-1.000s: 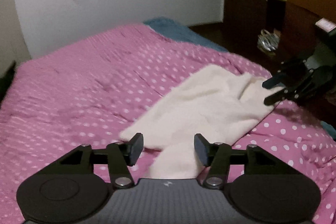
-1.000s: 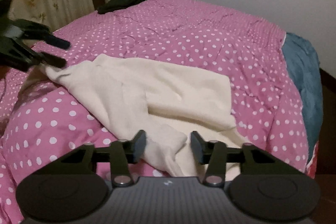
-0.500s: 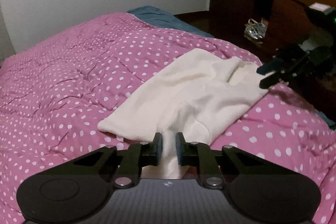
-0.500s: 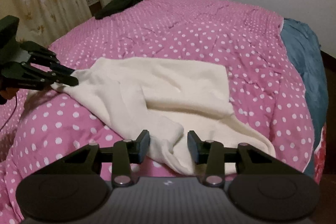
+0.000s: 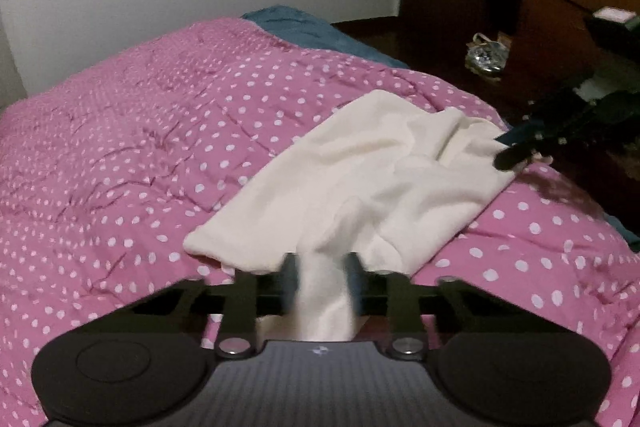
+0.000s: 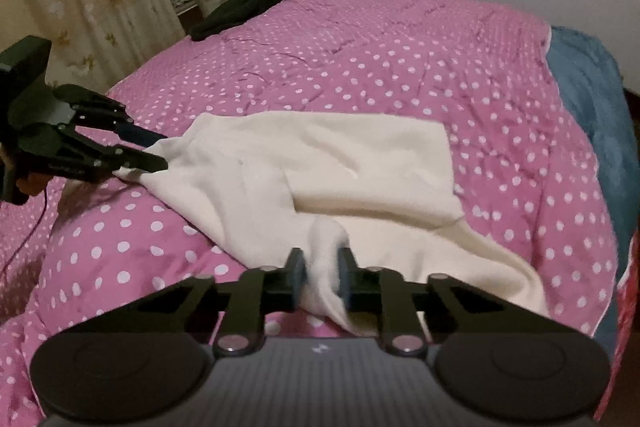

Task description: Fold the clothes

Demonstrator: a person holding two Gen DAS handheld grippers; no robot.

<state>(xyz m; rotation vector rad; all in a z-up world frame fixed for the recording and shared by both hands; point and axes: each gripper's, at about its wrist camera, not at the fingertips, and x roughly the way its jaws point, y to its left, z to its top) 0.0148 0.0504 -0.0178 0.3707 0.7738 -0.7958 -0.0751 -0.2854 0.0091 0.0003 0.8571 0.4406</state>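
Here, a cream garment is seen spread across the near corner of a bed under a pink dotted quilt, gripped at two ends. In the right wrist view, the right gripper is closed on a bunched end of the cloth, its fingers pressed against the fabric on both sides, while the left gripper is seen at the far corner with cloth drawn between its nearly closed tips. In the left wrist view, the left gripper has a strip of garment running between its fingers, though blur leaves the tightness of that hold uncertain; the right gripper appears at the opposite end. Risk is judged to lie in the thin, bunched holds: if the ends are lifted or pulled apart unevenly, fabric could slip out, or the loose folded middle could sag and twist, spoiling a clean fold. The quilt could also be dragged if a layer of it has been pinched below the cloth, which cannot be confirmed. Compared with a second ago, both pairs of fingers, then wide open above the garment, have been closed onto it; half a second ago only the left had narrowed, and the right was open. A dark garment lies well apart near the curtains.
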